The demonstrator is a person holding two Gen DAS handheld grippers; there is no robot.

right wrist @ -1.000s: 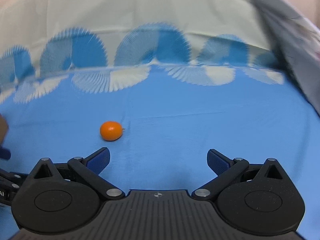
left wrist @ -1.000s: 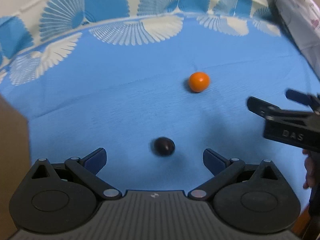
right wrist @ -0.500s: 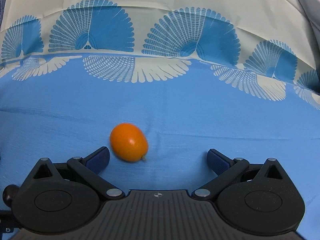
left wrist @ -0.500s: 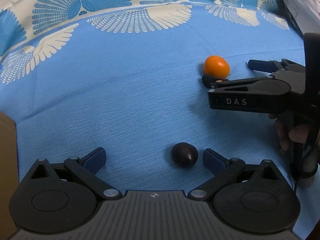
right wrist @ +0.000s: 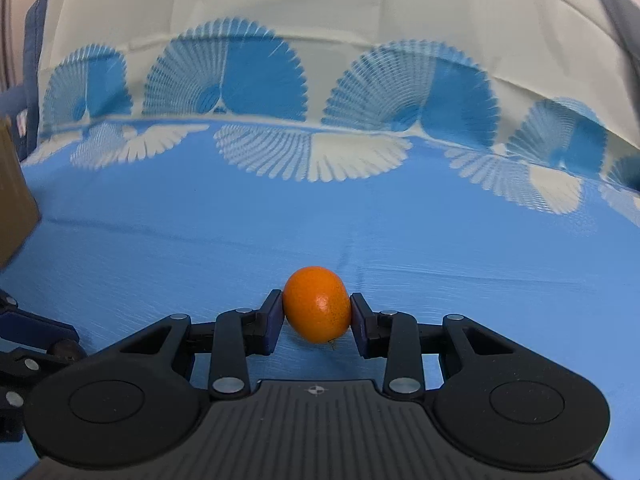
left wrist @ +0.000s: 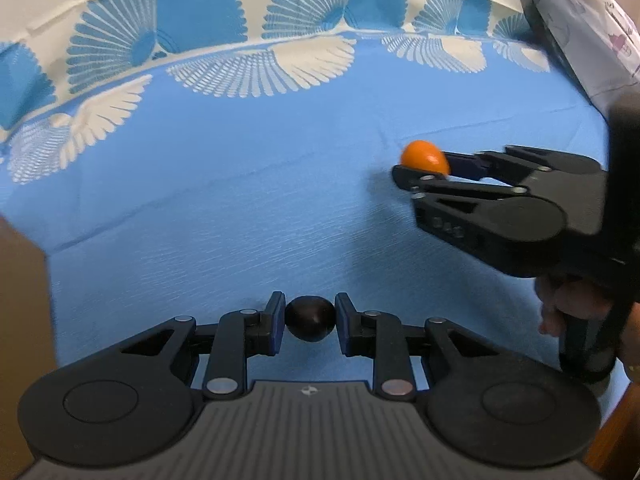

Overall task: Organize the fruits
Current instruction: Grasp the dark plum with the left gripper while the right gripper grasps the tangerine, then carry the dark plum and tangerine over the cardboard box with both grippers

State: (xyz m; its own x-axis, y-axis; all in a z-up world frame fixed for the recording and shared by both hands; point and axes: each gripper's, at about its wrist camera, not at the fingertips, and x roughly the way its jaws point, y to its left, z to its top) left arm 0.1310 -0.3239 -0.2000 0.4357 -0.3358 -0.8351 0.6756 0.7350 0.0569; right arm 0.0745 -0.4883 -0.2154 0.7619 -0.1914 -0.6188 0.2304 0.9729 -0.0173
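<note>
A small dark round fruit [left wrist: 310, 319] lies on the blue cloth [left wrist: 240, 200], and my left gripper [left wrist: 310, 322] is shut on it, both pads against its sides. An orange oval fruit [right wrist: 318, 304] sits between the pads of my right gripper [right wrist: 318, 314], whose jaws are closing and press on it from both sides. In the left wrist view the same orange fruit [left wrist: 423, 158] shows at the tip of the right gripper [left wrist: 426, 168], to the right and farther back. The left gripper's fingers [right wrist: 36, 340] show at the lower left of the right wrist view.
A brown cardboard box [left wrist: 20, 300] stands at the left edge, also seen as the box [right wrist: 12, 200] in the right wrist view. The cloth's white and blue fan border [left wrist: 280, 60] runs along the back. Pale patterned fabric [left wrist: 580, 20] hangs at the right. A hand [left wrist: 572, 304] holds the right gripper's handle.
Both grippers went from wide open to closed around their fruits. The left one centred on the dark fruit; the right one moved left and forward onto the orange fruit.
</note>
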